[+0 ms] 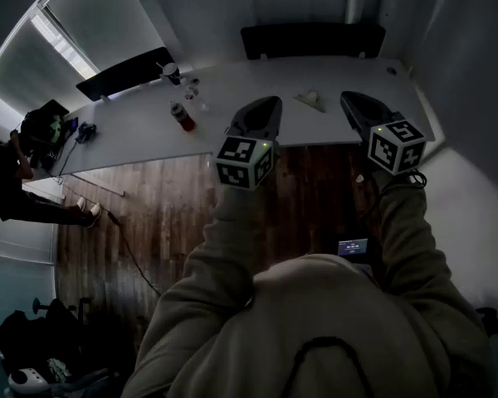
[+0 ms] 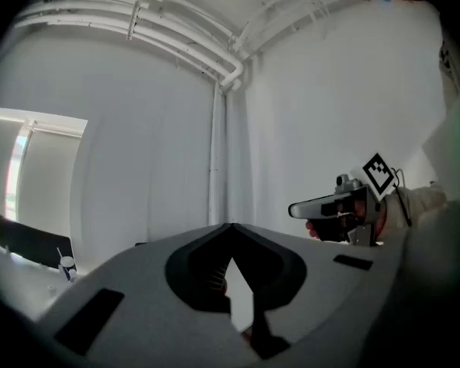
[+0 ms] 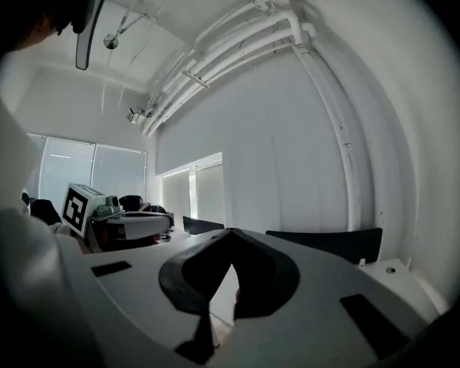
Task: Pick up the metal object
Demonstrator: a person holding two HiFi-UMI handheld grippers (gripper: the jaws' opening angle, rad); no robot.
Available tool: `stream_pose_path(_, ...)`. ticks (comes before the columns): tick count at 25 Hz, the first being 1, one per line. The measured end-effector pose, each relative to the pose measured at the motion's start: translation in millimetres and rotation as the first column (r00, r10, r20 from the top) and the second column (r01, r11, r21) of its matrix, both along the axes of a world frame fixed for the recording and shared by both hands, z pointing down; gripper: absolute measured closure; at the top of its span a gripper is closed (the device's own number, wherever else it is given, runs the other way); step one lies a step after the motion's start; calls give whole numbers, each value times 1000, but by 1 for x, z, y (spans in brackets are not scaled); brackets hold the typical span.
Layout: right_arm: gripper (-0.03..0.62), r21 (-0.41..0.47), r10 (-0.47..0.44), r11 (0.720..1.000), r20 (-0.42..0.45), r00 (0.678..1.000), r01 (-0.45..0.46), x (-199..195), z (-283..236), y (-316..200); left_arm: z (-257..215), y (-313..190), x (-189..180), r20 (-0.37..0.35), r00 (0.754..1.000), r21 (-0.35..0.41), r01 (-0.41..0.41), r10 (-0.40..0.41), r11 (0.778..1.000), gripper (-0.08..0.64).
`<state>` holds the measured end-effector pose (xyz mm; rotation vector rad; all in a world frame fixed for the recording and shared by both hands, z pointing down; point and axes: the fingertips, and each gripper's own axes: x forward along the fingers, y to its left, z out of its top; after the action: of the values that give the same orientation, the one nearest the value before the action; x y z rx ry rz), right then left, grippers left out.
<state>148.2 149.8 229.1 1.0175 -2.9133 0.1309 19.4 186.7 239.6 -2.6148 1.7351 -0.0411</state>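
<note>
Standing on a dark wooden floor [image 1: 162,222], the person in an olive hooded top holds both grippers level, aimed at a long white table [image 1: 315,127].

- Left gripper [image 2: 230,230]: jaws closed, tips meeting in a point, nothing between them. Its marker cube [image 1: 243,162] sits above the sleeve.
- Right gripper [image 3: 230,234]: jaws fully closed as well, and empty. Its marker cube [image 1: 396,146] faces the head camera.
- Each gripper shows in the other's view, side by side and apart.

On the table, beyond the jaw tips:
- a red can-shaped container [image 1: 183,117], tilted, left of the left gripper;
- a cup with a dark lid [image 1: 172,72] near the far edge;
- clear glassware [image 1: 192,91] between cup and container;
- a small pale item [image 1: 311,98] on a light sheet, between the two grippers in the head view.

Which of these is the metal object cannot be told at this range. Neither gripper touches any of them.

Two black panels stand behind the table, one to the left [image 1: 124,73] and one at the centre [image 1: 313,40]. A second person [image 1: 8,177] in dark clothes is at the table's left end.
</note>
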Motion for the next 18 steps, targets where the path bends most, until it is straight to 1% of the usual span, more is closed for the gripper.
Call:
stream_pose_path(6, 574, 9, -27, 1000, -1, 1000, 27, -3, 1, 2, -1, 3, 3, -2, 1000, 5, -2, 2, 1000, 555)
stream_pose_path(9, 574, 17, -32, 999, 8, 999, 32, -2, -1, 2, 0, 6, -3, 0, 1000, 8, 27, -27, 1000, 555)
stream_pose_path(11, 574, 21, -31, 999, 17, 999, 30, -1, -1, 3, -3, 7, -11, -13, 998, 19, 55, -55, 998, 555)
stream_pose_path(13, 574, 16, -13, 1000, 13, 1000, 13, 1, 1, 1, -8, 9, -21, -48, 996, 37, 73, -71, 997, 555)
stream_pose_path(15, 574, -6, 34, 999, -6, 999, -35, 7, 9, -6, -9, 11, -24, -84, 995, 44, 66, -62, 997, 555)
stream_pose_path(16, 574, -19, 60, 998, -14, 998, -60, 11, 15, -11, -6, 11, -22, -90, 995, 35, 51, -48, 998, 555)
stream_pose_path(18, 574, -39, 85, 996, -9, 996, -85, 18, 21, -18, 1, 8, -14, -81, 997, 8, 21, -20, 1000, 555)
